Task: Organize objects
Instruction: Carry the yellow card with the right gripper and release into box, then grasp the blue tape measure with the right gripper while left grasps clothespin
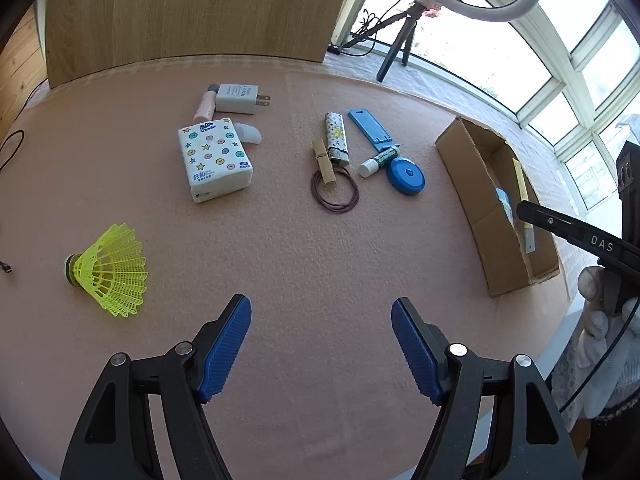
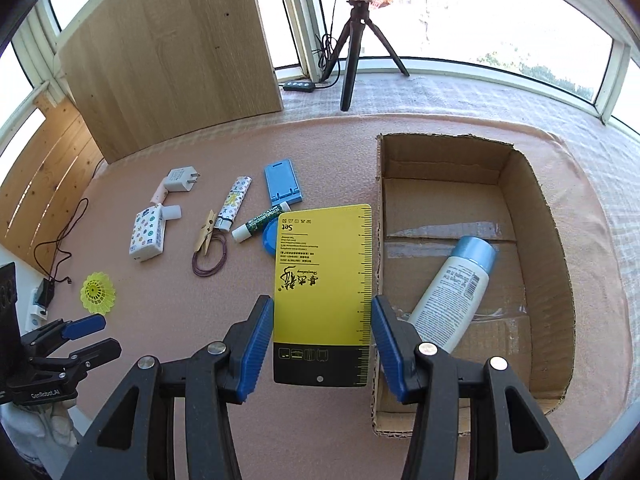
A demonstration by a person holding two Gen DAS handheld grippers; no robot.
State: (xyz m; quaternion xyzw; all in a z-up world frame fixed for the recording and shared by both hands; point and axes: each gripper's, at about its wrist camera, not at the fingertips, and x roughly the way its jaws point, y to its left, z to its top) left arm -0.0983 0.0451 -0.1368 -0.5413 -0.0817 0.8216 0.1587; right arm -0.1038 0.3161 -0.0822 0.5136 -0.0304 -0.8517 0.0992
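My right gripper (image 2: 321,304) is shut on a yellow and black card (image 2: 320,264) with a ruler edge, which it holds by its long sides just left of the cardboard box (image 2: 552,240). A white bottle with a blue cap (image 2: 456,292) lies inside the box. My left gripper (image 1: 320,312) stands open with nothing between its pads, above bare mat. A yellow shuttlecock (image 1: 108,276) lies to its left. Farther back lie a tissue pack (image 1: 214,158), a charger (image 1: 238,98), a lighter (image 1: 336,138), a clothespin (image 1: 325,162), rubber bands (image 1: 335,192), a blue stand (image 1: 368,128) and a round blue case (image 1: 406,175).
A wooden board (image 1: 192,12) stands upright at the back of the pink mat (image 1: 320,260). A ring light on a tripod (image 2: 356,40) stands behind the box by the windows. Cables (image 2: 60,240) trail off the mat's left edge. A gloved hand (image 1: 600,312) shows at the right.
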